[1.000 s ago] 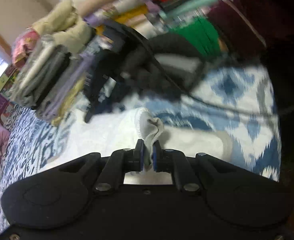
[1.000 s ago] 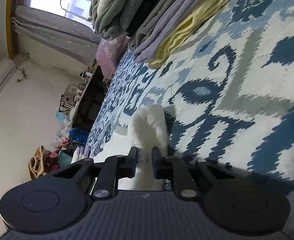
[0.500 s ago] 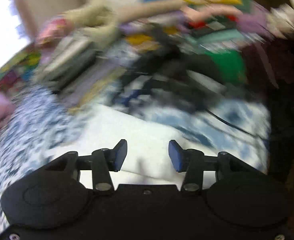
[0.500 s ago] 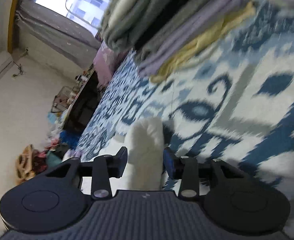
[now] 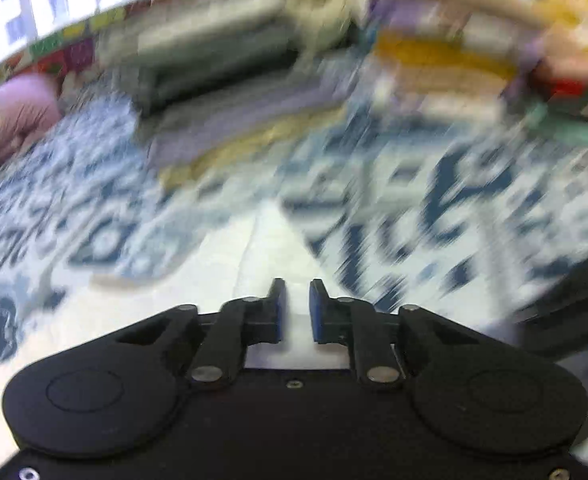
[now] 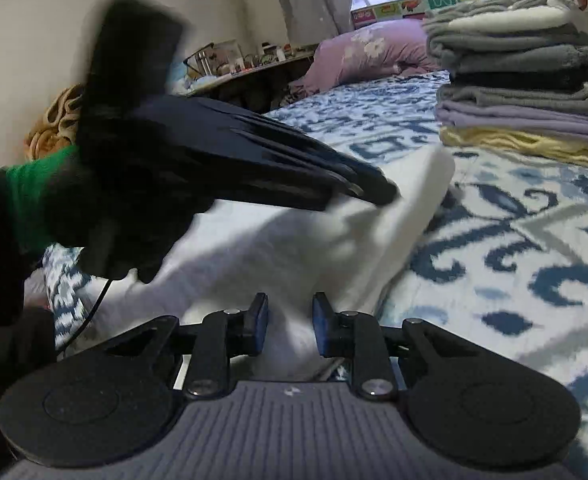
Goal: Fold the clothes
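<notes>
Blue-and-white patterned bedding (image 6: 514, 248) carries a tall stack of folded clothes (image 6: 518, 72) at far right. Near centre lies the white garment (image 6: 277, 248), only partly folded. Left gripper (image 5: 295, 307) and right gripper (image 6: 289, 326) hover over it, jaws slightly spread, empty.

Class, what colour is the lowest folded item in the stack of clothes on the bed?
Pale yellow folded item, under lilac and grey layers; clearest in the right wrist view.

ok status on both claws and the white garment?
Left claw open, over white garment. Right claw open, garment between fingers. Folded stack beyond, nothing in the way.
</notes>
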### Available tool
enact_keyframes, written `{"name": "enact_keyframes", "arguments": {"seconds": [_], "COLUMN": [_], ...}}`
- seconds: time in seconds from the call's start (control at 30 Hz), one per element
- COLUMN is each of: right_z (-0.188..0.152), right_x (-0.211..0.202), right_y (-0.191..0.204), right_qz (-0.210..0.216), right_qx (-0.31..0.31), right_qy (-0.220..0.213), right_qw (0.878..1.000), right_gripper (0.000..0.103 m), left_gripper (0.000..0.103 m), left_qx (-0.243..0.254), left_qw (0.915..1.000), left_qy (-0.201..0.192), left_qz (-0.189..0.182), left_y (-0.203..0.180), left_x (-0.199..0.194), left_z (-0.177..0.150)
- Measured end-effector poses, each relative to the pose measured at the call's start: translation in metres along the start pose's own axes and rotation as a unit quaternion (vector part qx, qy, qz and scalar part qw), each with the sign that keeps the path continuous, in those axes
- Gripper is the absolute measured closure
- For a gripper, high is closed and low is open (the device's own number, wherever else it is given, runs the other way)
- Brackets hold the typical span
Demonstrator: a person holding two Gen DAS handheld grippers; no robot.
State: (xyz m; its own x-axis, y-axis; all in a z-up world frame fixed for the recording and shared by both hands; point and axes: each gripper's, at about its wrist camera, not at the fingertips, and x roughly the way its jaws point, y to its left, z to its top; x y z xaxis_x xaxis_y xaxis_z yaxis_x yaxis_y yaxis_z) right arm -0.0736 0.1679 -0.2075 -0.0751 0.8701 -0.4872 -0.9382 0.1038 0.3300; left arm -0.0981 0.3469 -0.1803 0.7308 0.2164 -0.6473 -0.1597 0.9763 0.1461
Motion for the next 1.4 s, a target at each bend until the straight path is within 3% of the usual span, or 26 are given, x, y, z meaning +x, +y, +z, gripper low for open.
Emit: {"name": "enact_keyframes", "arguments": {"seconds": [0.1,0.27,0.4,0.5,0.57,1.03,1.27,1.3,1.33,1.4], "right_z": [0.001,0.005,0.002,0.001,0.0,0.0,-0.001,-0.002,-0.002,-0.001], "right_x": [0.004,0.011,0.011,0.011,0.011,0.017,0.013,0.01,0.006,-0.004], "right_y": [-0.01,-0.008,-0.004,-0.007,-0.007,-0.003,0.002,0.004,0.006,0.007], "right_qz": [0.008,0.009,0.007,0.011,0.013,0.005,-0.006,-0.01,-0.013,-0.01], "right_qx": [0.019,0.012,0.003,0.005,0.006,-0.014,-0.027,-0.029,-0.03,-0.016], "right_qy": [0.002,0.009,0.008,0.007,0.008,0.018,0.008,0.002,-0.005,-0.02], "right_qw": [1.0,1.0,1.0,1.0,1.0,1.0,1.0,1.0,0.999,1.0], "right_gripper": [0.078,0.079,0.079,0.079,0.079,0.078,0.078,0.078,0.078,0.077], "left_gripper": [0.092,0.092,0.092,0.092,0.093,0.093,0.092,0.086,0.066,0.04], "left_qx": [-0.046,-0.051,-0.062,-0.051,-0.052,-0.139,-0.118,-0.119,-0.122,-0.133], "left_qw": [0.9989,0.998,0.9977,0.9986,0.9983,0.9889,0.9915,0.9916,0.9916,0.9906], "left_qy": [0.006,0.027,-0.009,0.007,0.027,0.051,0.052,0.047,0.038,0.016], "left_qz": [-0.005,-0.025,-0.027,-0.016,-0.004,0.012,0.019,0.02,0.021,0.028], "left_y": [0.009,0.018,0.02,0.014,0.013,0.029,0.021,0.02,0.02,0.022], "left_x": [0.009,-0.002,-0.014,0.003,0.018,0.049,0.037,0.029,0.019,-0.006], "left_z": [-0.002,0.012,0.039,0.05,0.051,0.032,0.042,0.044,0.044,0.041]}}
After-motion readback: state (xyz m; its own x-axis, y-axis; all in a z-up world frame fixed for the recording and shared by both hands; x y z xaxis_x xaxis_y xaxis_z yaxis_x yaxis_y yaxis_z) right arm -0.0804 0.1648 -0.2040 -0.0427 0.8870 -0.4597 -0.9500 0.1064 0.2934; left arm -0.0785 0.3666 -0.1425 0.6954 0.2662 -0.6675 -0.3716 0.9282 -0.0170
